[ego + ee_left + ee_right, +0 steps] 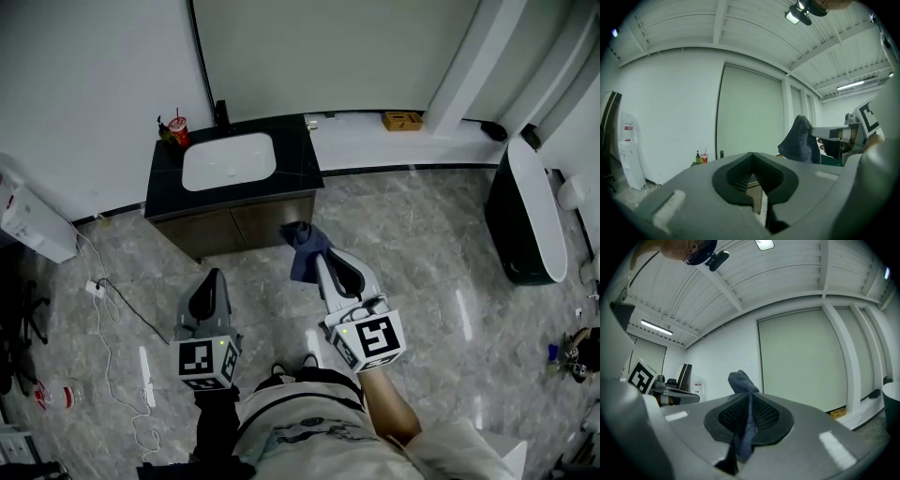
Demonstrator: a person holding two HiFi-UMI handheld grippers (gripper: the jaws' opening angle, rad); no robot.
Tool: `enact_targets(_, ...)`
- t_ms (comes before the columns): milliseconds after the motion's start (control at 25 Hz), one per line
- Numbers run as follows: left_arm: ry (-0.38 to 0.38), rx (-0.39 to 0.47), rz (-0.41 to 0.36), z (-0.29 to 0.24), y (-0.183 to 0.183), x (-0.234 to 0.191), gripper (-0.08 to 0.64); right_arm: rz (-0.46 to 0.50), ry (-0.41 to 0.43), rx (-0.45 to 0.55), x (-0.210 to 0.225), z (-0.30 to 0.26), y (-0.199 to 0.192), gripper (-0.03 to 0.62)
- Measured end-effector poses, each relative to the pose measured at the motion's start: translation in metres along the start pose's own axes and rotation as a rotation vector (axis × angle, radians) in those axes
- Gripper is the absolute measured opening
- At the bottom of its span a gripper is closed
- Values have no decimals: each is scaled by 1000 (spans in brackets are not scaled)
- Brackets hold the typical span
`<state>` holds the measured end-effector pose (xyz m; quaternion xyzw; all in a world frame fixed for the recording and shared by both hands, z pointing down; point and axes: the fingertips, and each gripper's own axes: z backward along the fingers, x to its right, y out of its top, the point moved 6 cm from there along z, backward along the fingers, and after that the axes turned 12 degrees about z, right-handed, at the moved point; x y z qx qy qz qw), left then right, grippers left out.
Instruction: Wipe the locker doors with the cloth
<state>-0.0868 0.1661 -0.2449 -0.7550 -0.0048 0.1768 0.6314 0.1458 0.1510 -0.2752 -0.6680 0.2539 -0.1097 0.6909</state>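
A dark blue cloth (303,247) hangs bunched from my right gripper (319,259), whose jaws are shut on it above the grey floor. In the right gripper view the cloth (742,382) sticks up between the ribbed pads and trails down through them. My left gripper (213,277) is lower left of it, with its jaws together and nothing between them. The left gripper view shows the cloth (800,140) off to its right. A dark vanity cabinet with brown doors (246,223) stands just beyond both grippers. No locker is in view.
On the cabinet's black counter are a white basin (228,160), a red cup (178,131) and a tap. A white dispenser (33,225) and floor cables (105,319) are at the left. A black-and-white tub (530,214) stands right. A small box (401,120) lies on the far ledge.
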Motion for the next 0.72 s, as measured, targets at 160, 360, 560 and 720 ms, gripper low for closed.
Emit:
enact_targets(160, 4, 7, -2, 0, 1, 7, 3, -1, 2, 10, 5, 5, 1, 29)
enact_targets(360, 7, 2, -4, 2, -2, 17, 3, -8, 2, 10, 11, 9, -2, 29)
enact_targets(560, 4, 3, -13, 2, -2, 24, 3, -9, 0, 14, 13, 14, -3, 29)
enact_targets(720, 4, 3, -12, 2, -3, 27, 3, -12, -1, 16, 15, 15, -4, 29)
